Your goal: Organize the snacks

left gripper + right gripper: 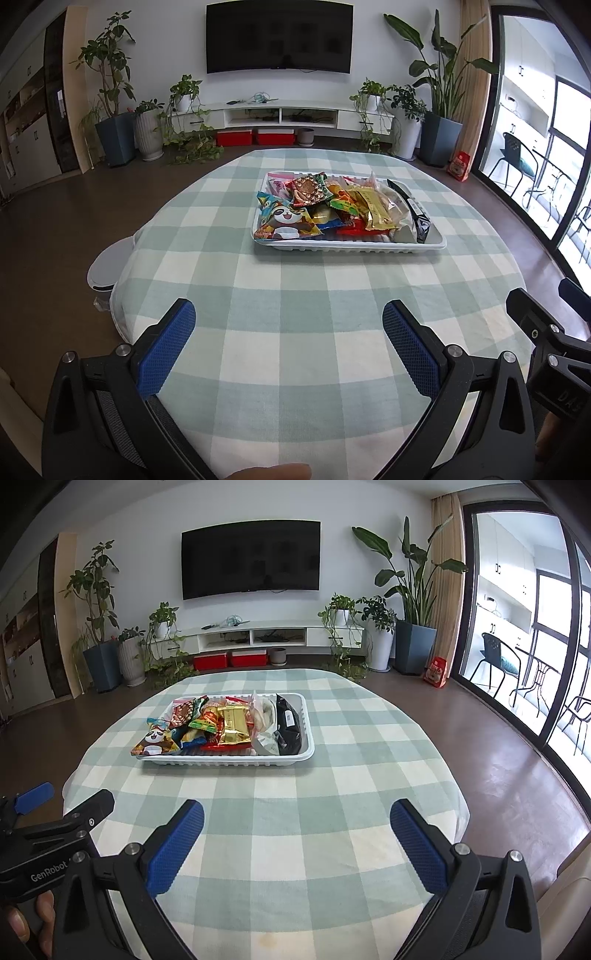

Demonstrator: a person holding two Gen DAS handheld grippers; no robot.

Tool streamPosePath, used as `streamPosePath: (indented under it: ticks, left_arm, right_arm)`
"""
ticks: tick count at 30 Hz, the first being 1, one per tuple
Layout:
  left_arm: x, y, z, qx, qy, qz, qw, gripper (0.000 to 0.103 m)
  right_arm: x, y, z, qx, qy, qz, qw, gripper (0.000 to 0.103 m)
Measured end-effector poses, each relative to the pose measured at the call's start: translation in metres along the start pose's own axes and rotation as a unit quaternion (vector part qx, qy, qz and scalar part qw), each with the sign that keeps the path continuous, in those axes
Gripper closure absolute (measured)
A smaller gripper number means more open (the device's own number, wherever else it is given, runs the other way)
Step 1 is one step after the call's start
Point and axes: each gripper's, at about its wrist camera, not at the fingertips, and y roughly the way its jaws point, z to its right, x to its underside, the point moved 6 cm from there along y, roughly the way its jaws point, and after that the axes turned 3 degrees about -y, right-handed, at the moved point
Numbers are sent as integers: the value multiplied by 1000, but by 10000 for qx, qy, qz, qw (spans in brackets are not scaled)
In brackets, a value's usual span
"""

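Both hand-held grippers (288,325) (297,823) spread, empty | white plastic tray (439,242) heaped with snack packets (288,218) | approach low, pinch one packet's edge.

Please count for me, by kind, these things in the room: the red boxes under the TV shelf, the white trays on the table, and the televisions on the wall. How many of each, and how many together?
Red boxes, on the floor under the shelf: 2
White tray, on the checked tablecloth, holding snack packets: 1
Television, on the wall: 1
Total: 4
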Motion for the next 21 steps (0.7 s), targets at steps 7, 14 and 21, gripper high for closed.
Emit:
streamPosePath:
  ticks: [7,14,21]
  left_arm:
    - [1,1,-1,-11,-8,3,10000,0]
    - [0,0,0,-5,0,-2,10000,0]
    - [0,1,0,-1,0,-2,10000,0]
  right_arm:
    - [1,2,0,-6,0,-43,10000,0]
    - [1,2,-1,-6,1,-50,10000,0]
    - [1,2,-1,-7,0,-52,10000,0]
